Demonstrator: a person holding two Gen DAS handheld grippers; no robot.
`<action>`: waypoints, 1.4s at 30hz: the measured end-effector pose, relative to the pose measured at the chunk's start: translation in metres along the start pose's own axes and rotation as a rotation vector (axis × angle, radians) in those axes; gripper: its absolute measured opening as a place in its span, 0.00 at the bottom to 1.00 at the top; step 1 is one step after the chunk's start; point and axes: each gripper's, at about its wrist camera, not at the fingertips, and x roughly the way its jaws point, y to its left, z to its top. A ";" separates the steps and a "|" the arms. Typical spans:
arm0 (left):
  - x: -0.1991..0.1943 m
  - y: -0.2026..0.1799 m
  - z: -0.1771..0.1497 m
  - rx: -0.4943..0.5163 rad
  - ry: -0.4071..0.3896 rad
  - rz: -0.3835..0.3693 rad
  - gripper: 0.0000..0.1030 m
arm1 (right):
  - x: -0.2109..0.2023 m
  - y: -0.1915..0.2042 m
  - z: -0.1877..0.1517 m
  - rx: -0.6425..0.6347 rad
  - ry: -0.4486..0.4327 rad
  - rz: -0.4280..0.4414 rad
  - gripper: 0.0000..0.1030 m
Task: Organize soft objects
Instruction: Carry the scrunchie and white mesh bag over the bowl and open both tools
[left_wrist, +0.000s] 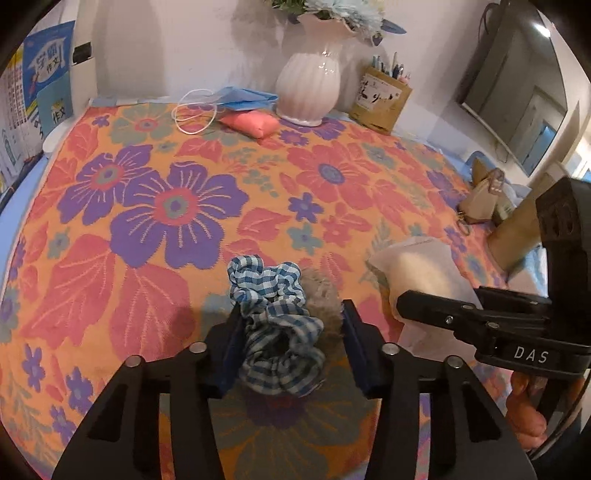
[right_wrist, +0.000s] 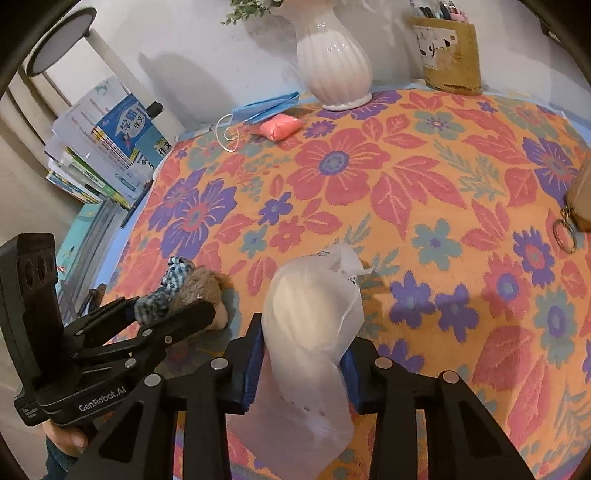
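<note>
Left wrist view: left gripper (left_wrist: 291, 332) clamped on blue-checked fabric scrunchie (left_wrist: 275, 328) with fuzzy brown scrunchie (left_wrist: 325, 295), held left of translucent white plastic bag (right_wrist: 312, 314); right gripper (right_wrist: 303, 363) clamped on bag, its long axis along the fingers.

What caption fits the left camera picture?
Left claw squeezes a checked scrunchie and fuzzy scrunchie above the flowery cloth.

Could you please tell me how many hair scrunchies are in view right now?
2: a blue checked scrunchie and a furry brown scrunchie, side by side between the left gripper's jaws. More may be hidden in the white bag.
</note>
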 end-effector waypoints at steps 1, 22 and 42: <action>-0.002 -0.002 -0.001 -0.004 0.002 -0.019 0.42 | -0.004 -0.001 -0.003 0.008 -0.002 0.009 0.35; -0.045 -0.244 -0.006 0.414 0.031 -0.439 0.42 | -0.210 -0.085 -0.098 0.147 -0.221 -0.246 0.35; 0.009 -0.461 0.103 0.336 -0.044 -0.377 0.42 | -0.360 -0.282 -0.024 0.378 -0.491 -0.514 0.35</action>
